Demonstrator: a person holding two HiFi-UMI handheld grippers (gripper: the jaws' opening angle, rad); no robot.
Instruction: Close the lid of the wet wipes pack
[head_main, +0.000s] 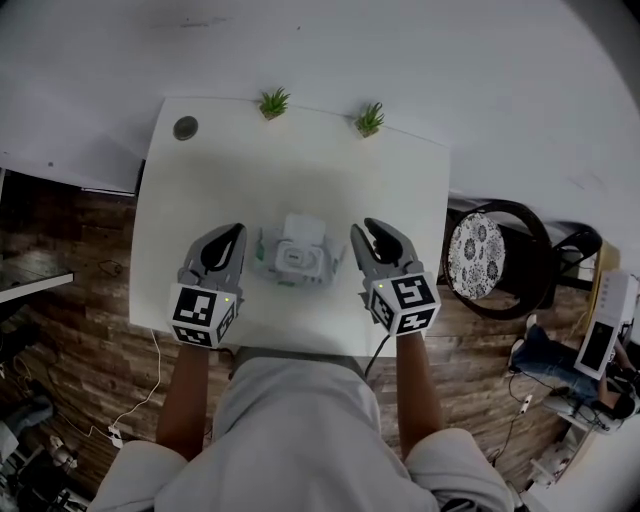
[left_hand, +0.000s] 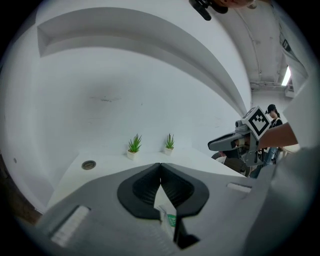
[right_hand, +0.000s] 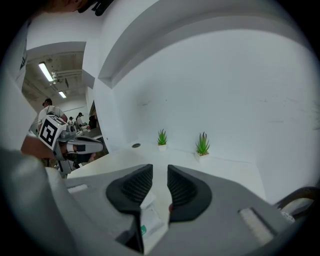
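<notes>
At the far left corner of the white square table sits a small round grey grommet. Nearer the person, the left gripper hovers over the tabletop just left of the pack. In the left gripper view its black ribbed jaws meet at the tips and hold nothing. The white soft-plastic wet wipes pack lies flat in the middle of the table, between the two grippers and touching neither. Its lid looks flipped up on the far side, though the head view is too small to be sure. Two small green potted plants stand along the far edge. The right gripper hangs just right of the pack, its jaws parted by a narrow gap with nothing between them. Off the table's right side stands a dark round chair with a patterned cushion.
</notes>
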